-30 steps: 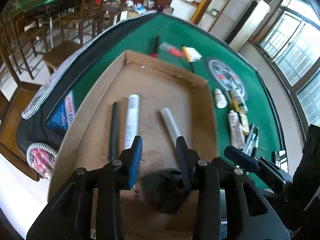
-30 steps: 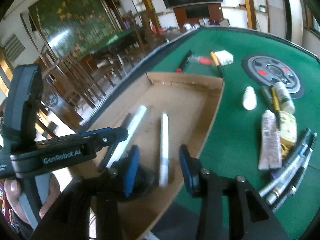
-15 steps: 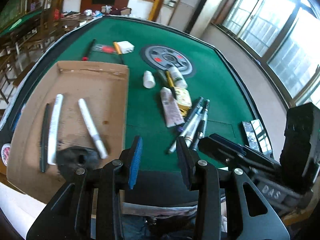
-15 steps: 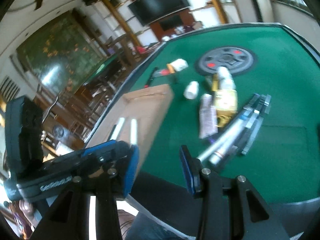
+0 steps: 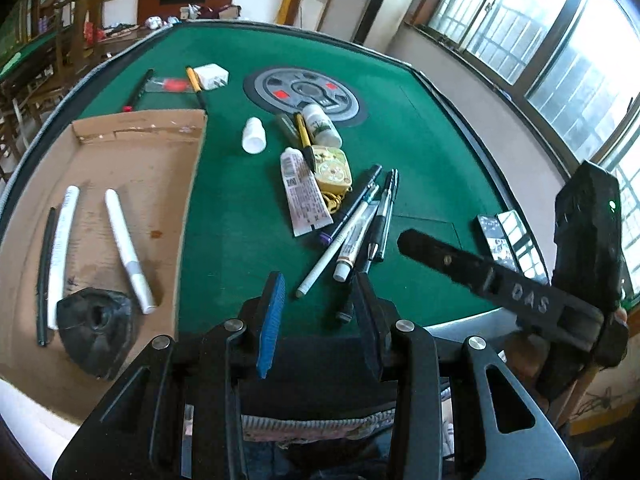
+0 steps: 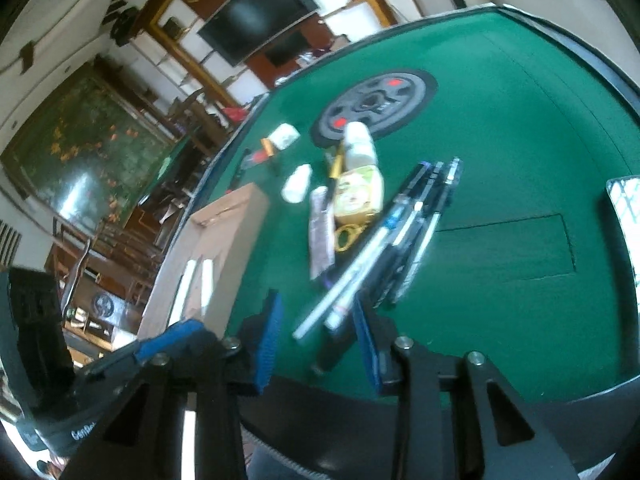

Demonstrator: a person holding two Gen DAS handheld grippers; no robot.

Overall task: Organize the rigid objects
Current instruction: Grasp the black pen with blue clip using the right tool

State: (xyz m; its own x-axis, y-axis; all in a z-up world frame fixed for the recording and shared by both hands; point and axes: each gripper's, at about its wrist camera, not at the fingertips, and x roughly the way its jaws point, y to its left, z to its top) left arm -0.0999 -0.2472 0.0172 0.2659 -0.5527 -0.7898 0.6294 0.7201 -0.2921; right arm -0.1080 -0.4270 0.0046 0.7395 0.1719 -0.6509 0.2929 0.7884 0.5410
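Note:
A cardboard tray [image 5: 140,120] on the green table holds two white markers [image 5: 124,236], a thin black strip [image 5: 44,272] and a black lump [image 5: 94,328]. To its right lies a pile of pens [image 5: 360,224], beside a white tube [image 5: 304,196] and a yellow tin [image 5: 332,168]. My left gripper [image 5: 318,280] hovers open and empty over the table's near edge, just short of the pens. My right gripper [image 6: 316,308] is closing. The near ends of the pens [image 6: 400,232] show between its jaws, and neither pad visibly presses on them.
A small white bottle [image 5: 254,136] and a green-labelled bottle [image 5: 320,120] lie beyond the tin, near a grey round plate [image 5: 304,92]. A white box [image 5: 212,76] and a red-marked item [image 5: 172,85] sit at the far side. Two dark flat cards [image 5: 504,236] lie right.
Both grippers have swung right, away from the tray and its black lump, to the pen pile. The right jaws stand narrower than before.

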